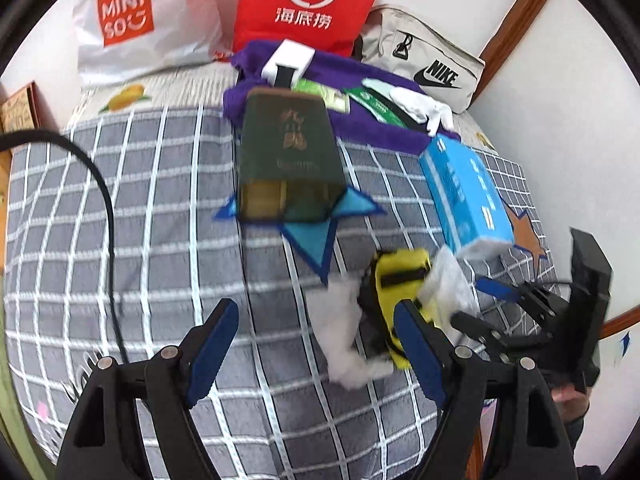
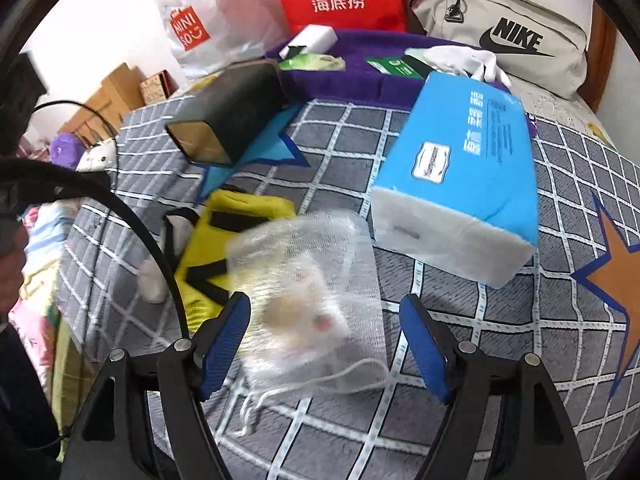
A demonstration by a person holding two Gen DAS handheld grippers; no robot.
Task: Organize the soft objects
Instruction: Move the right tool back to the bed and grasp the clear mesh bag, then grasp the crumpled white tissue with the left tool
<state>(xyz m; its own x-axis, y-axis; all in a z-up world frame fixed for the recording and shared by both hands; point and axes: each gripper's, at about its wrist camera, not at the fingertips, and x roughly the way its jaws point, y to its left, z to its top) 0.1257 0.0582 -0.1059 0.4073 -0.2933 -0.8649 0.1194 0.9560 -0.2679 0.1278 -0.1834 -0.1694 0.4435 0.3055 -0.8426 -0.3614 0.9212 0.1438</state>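
A white mesh drawstring pouch with a pale soft thing inside lies on the grey checked bedspread. It sits between the fingers of my open right gripper. Beside it lies a yellow and black soft item with white stuffing. My left gripper is open and empty above the bedspread, left of the yellow item. The right gripper shows at the right of the left wrist view. A blue tissue pack lies to the right.
A dark green box lies on a blue star patch. A purple cloth at the back holds small packets and a white glove. Miniso bag, red bag and Nike pouch line the wall. A black cable crosses left.
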